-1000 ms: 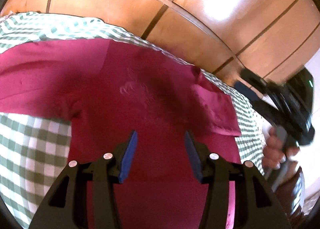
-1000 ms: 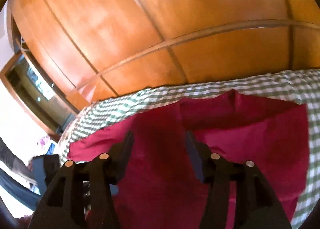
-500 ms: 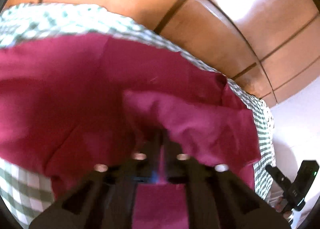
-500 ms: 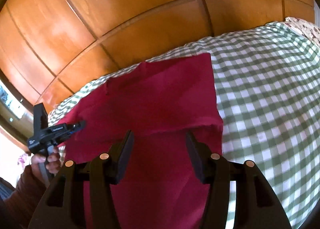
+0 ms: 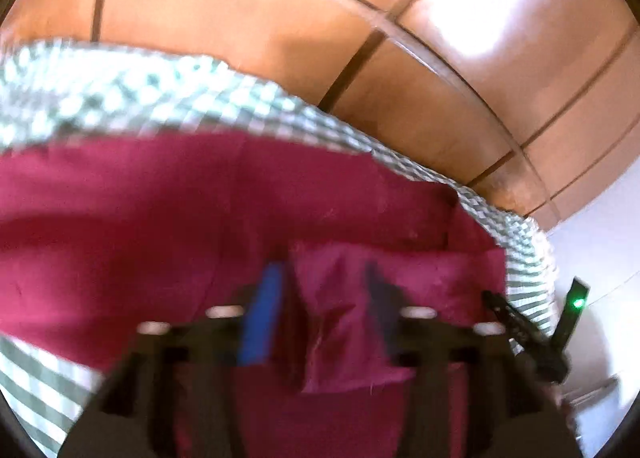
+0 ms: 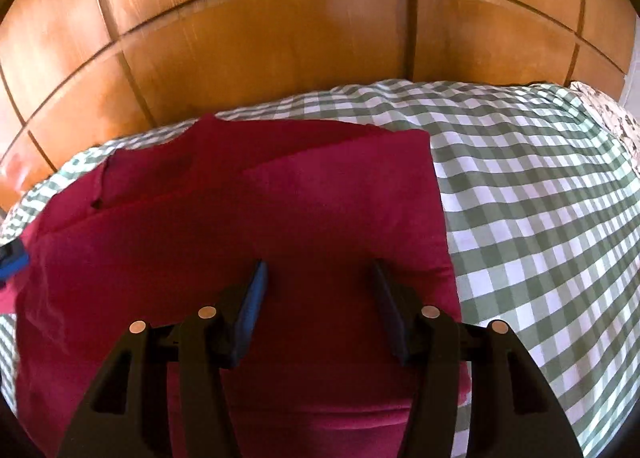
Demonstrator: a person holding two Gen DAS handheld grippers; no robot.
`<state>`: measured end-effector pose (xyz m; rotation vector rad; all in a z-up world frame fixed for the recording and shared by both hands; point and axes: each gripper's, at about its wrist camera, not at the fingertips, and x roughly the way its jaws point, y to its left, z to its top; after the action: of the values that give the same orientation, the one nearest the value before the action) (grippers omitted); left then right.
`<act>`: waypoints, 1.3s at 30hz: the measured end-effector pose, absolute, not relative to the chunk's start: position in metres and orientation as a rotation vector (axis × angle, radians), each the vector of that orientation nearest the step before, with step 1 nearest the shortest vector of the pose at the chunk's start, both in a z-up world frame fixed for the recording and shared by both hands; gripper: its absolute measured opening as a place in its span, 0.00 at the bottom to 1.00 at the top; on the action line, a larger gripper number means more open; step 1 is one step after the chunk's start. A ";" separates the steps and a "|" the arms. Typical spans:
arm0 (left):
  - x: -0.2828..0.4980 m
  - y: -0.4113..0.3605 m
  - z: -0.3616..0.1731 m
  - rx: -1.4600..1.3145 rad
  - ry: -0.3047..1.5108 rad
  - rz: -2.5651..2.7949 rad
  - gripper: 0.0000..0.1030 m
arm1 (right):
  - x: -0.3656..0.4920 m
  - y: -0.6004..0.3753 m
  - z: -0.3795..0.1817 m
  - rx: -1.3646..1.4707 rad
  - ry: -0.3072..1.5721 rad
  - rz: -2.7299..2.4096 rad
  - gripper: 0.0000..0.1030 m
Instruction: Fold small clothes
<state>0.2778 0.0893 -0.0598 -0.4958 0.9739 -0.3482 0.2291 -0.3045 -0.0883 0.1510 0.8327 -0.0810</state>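
A dark red shirt [image 5: 168, 210] lies spread on a green and white checked bedspread [image 5: 120, 98]. In the blurred left wrist view my left gripper [image 5: 320, 282] is open, with a folded flap of the shirt [image 5: 344, 298] lying loose between its fingers. In the right wrist view the shirt [image 6: 280, 194] shows one side folded over, with a straight right edge. My right gripper [image 6: 318, 278] is open and empty just above the shirt. My right gripper also shows at the right edge of the left wrist view [image 5: 524, 326].
A wooden panelled wardrobe [image 6: 280, 38] stands behind the bed. The checked bedspread [image 6: 540, 198] stretches bare to the right of the shirt. A flowered cloth [image 6: 612, 118] lies at the far right edge. A pale wall [image 5: 592, 254] is at the right.
My left gripper was shut on the shirt flap half a second ago and has opened, leaving the flap folded over. My right gripper has swung right along the shirt, staying open.
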 end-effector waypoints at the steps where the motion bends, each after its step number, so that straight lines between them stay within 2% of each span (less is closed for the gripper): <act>1: 0.276 0.092 -0.065 -0.523 0.983 -0.366 0.52 | 0.228 -0.304 -0.089 0.144 0.826 -0.087 0.51; 3: 0.275 0.089 -0.071 -0.529 0.987 -0.369 0.46 | 0.228 -0.302 -0.091 0.135 0.821 -0.095 0.51; 6: 0.277 0.068 -0.073 -0.466 0.986 -0.386 0.22 | 0.228 -0.303 -0.091 0.142 0.820 -0.093 0.51; 7: 0.279 0.060 -0.071 -0.440 0.980 -0.396 0.03 | 0.228 -0.303 -0.091 0.145 0.819 -0.091 0.51; 8: 0.280 0.055 -0.068 -0.413 0.972 -0.408 0.02 | 0.227 -0.303 -0.091 0.146 0.816 -0.092 0.51; 13: 0.282 0.057 -0.044 -0.368 0.840 -0.346 0.02 | 0.223 -0.301 -0.090 0.122 0.788 -0.147 0.51; 14: 0.284 0.059 -0.046 -0.345 0.839 -0.305 0.02 | 0.223 -0.300 -0.090 0.114 0.787 -0.156 0.51; 16: 0.296 0.061 -0.069 -0.324 0.956 -0.239 0.03 | 0.225 -0.296 -0.093 0.089 0.789 -0.164 0.53; 17: 0.298 0.062 -0.082 -0.325 1.007 -0.228 0.06 | 0.225 -0.295 -0.093 0.083 0.791 -0.167 0.54; 18: 0.294 0.063 -0.084 -0.328 0.986 -0.230 0.07 | 0.225 -0.294 -0.093 0.078 0.790 -0.169 0.54; 23: 0.273 0.081 -0.075 -0.399 0.960 -0.164 0.29 | 0.225 -0.293 -0.094 0.061 0.795 -0.181 0.55; 24: 0.262 0.088 -0.070 -0.408 0.945 -0.148 0.31 | 0.225 -0.293 -0.094 0.058 0.798 -0.183 0.56; 26: 0.245 0.102 -0.065 -0.431 0.933 -0.132 0.35 | 0.225 -0.293 -0.089 0.046 0.805 -0.203 0.62; 27: 0.231 0.114 -0.063 -0.458 0.932 -0.123 0.37 | 0.221 -0.292 -0.084 0.035 0.798 -0.230 0.72; 29: 0.210 0.137 -0.063 -0.496 0.927 -0.101 0.40 | 0.206 -0.288 -0.071 0.061 0.747 -0.249 0.73; 31: 0.184 0.173 -0.067 -0.558 0.919 -0.056 0.40 | 0.188 -0.279 -0.061 0.095 0.721 -0.202 0.78; 39: 0.109 0.343 -0.092 -0.847 0.800 0.238 0.39 | 0.128 -0.203 -0.076 0.046 0.782 0.047 0.79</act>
<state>0.1087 0.3426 -0.0924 -0.8474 0.7999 0.2378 0.1284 -0.2028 -0.0761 0.0464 0.7824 0.0465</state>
